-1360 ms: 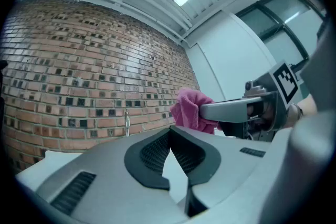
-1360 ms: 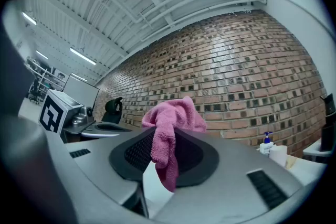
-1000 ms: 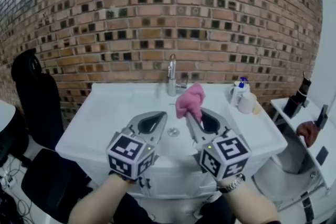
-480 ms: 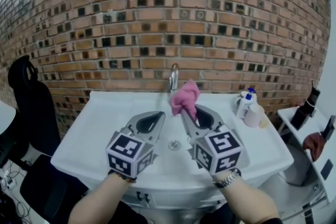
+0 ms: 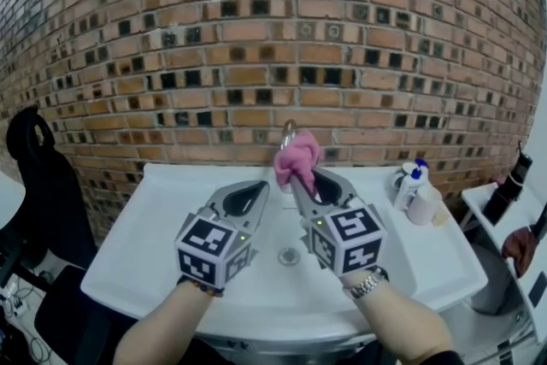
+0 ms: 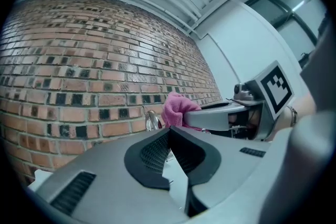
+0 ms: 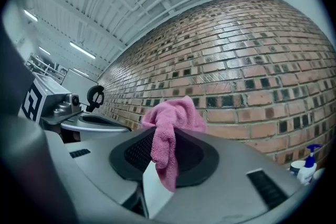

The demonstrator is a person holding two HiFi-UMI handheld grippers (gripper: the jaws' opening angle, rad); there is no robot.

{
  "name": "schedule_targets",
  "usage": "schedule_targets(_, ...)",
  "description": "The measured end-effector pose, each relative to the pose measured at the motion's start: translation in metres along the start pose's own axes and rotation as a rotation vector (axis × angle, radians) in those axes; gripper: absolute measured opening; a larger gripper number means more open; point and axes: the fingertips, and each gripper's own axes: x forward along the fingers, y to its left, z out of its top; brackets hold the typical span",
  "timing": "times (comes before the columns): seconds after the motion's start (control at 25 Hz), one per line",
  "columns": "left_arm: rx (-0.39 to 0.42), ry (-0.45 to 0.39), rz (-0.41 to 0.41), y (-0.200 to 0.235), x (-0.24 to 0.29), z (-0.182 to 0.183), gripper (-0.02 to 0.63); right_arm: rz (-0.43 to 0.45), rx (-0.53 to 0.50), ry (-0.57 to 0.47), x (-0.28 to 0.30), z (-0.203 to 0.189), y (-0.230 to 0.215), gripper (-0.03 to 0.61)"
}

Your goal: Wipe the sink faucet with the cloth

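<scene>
The chrome faucet (image 5: 287, 131) stands at the back of the white sink (image 5: 154, 218), against the brick wall. A crumpled pink cloth (image 5: 297, 156) covers most of it from the head view. My right gripper (image 5: 302, 177) is shut on that cloth, which bunches above the jaw tips and hangs between them (image 7: 169, 128). The cloth sits just in front of the faucet; I cannot tell if they touch. My left gripper (image 5: 259, 186) is shut and empty, level beside the right one. In the left gripper view the faucet (image 6: 151, 120) shows just past its tips, with the cloth (image 6: 177, 109) to the right.
A blue-topped spray bottle (image 5: 413, 177) and a white cup (image 5: 425, 203) stand on the sink's right rim. The drain (image 5: 289, 256) lies below the grippers. A black chair (image 5: 38, 184) is at the left, a side shelf (image 5: 513, 226) at the right.
Both grippers have moved forward over the basin toward the faucet. The cloth, carried by the right gripper, now sits in front of the faucet instead of below and to its right.
</scene>
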Motion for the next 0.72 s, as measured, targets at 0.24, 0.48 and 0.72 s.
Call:
schedule_targets(0.24,-0.024,-0.001,0.002,0.012,0.021,-0.005,0.003,0.01,-0.017,0.012,0.028,-0.004,-0.011,0.1)
schedule_targets(0.48,-0.033,0.001,0.01,0.017,0.035,-0.014,0.003,0.017,-0.012,0.014,0.046,-0.005,-0.02,0.1)
schedule_targets(0.72,-0.04,0.006,0.022,0.028,0.042,-0.017,0.003,0.027,-0.011,-0.003,0.055,-0.001,-0.028,0.1)
